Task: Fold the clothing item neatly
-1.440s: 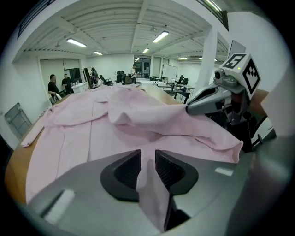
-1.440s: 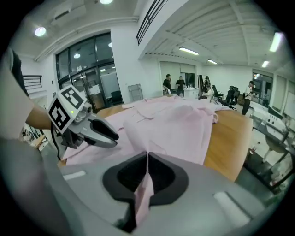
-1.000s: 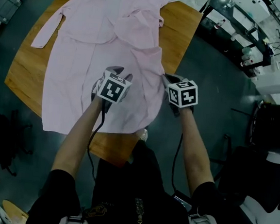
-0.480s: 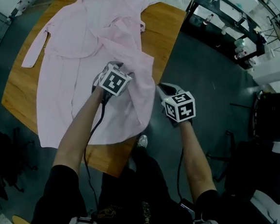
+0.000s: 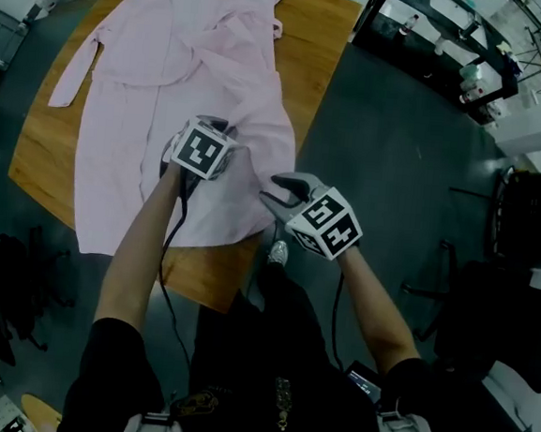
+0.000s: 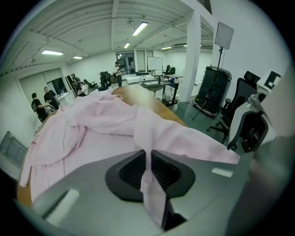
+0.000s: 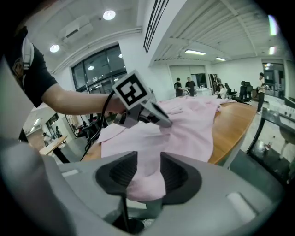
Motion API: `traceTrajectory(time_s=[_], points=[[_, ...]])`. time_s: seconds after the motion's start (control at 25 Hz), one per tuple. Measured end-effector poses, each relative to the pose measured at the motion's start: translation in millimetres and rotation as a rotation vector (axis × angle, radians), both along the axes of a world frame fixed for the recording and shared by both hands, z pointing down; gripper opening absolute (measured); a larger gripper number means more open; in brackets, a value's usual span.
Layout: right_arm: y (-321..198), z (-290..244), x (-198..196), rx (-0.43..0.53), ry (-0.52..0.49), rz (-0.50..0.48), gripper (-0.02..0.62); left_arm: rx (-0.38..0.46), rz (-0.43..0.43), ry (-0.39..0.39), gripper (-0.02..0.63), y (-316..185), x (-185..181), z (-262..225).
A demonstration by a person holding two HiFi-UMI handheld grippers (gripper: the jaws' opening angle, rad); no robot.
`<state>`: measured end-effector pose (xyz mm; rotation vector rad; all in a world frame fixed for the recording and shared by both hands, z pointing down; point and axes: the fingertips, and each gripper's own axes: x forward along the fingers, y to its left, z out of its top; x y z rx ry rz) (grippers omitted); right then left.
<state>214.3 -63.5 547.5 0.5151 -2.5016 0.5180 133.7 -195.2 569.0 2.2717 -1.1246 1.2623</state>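
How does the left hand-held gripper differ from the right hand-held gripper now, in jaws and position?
The left hand-held gripper has just been closing its jaws, which now pinch a fold of the pink shirt. The right hand-held gripper has just been opening its jaws, which stand apart, cloth in the gap but not pressed. The left is above the shirt on the table; the right is at the shirt's right edge. Both face the shirt.

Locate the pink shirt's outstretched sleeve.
In the head view, upper left: the sleeve lies flat on the wooden table, angling out from the pink shirt toward the table's left edge.
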Motion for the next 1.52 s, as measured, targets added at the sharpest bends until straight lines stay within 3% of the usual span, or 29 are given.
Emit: traceTrajectory(time_s=[0.08,0.28,0.4,0.52,0.92,1.16,1.28,1.52], points=[[20,14,-12,0.016,0.094,-0.037,0.183,-0.001,-0.013,0.013,0.048,20,-6,-6],[44,48,4,0.090,0.389,-0.020,0.184,0.016,-0.014,0.015,0.046,59,-27,-21],[56,54,16,0.088,0.463,0.029,0.095,0.027,-0.016,0.038,0.044,85,-43,-28],[69,47,17,0.108,0.475,0.089,0.012,0.032,-0.032,0.028,0.043,116,-69,-32],[119,37,-7,0.171,0.484,0.179,0.011,-0.011,-0.088,0.062,0.043,216,-132,-12],[138,30,-25,0.189,0.478,0.129,0.011,-0.042,-0.169,0.022,0.043,235,-161,6],[147,35,-30,0.167,0.472,0.089,0.011,-0.113,-0.219,0.037,0.044,249,-165,26],[161,50,-38,0.121,0.469,-0.001,0.011,-0.144,-0.281,0.017,0.044,260,-174,46]])
